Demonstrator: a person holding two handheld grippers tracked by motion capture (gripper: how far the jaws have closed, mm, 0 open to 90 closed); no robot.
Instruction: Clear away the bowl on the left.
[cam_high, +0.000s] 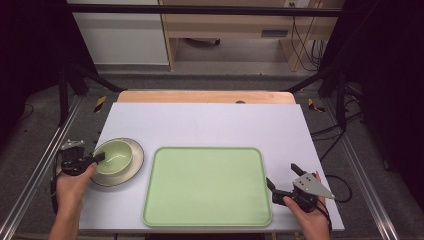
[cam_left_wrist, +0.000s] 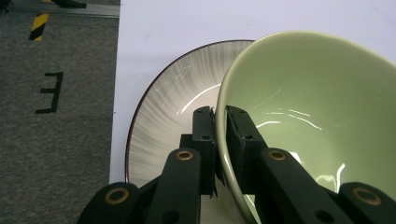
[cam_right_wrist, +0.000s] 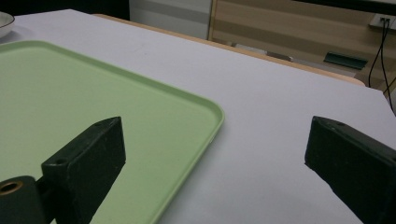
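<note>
Left gripper (cam_left_wrist: 219, 126) clamped on near rim of green bowl (cam_left_wrist: 308, 107) — bowl sits on striped plate (cam_left_wrist: 163, 116), counter's left side. Glazed ceramic: stiff, slippery, breakable — rim pinch likely best. Right gripper (cam_right_wrist: 215, 154) open beside tray (cam_right_wrist: 93, 93).

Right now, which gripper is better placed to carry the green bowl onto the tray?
Left. The left gripper is shut on the green bowl's rim, bowl sitting on the plate. The right gripper is open beside the tray's right edge, holding nothing.
</note>
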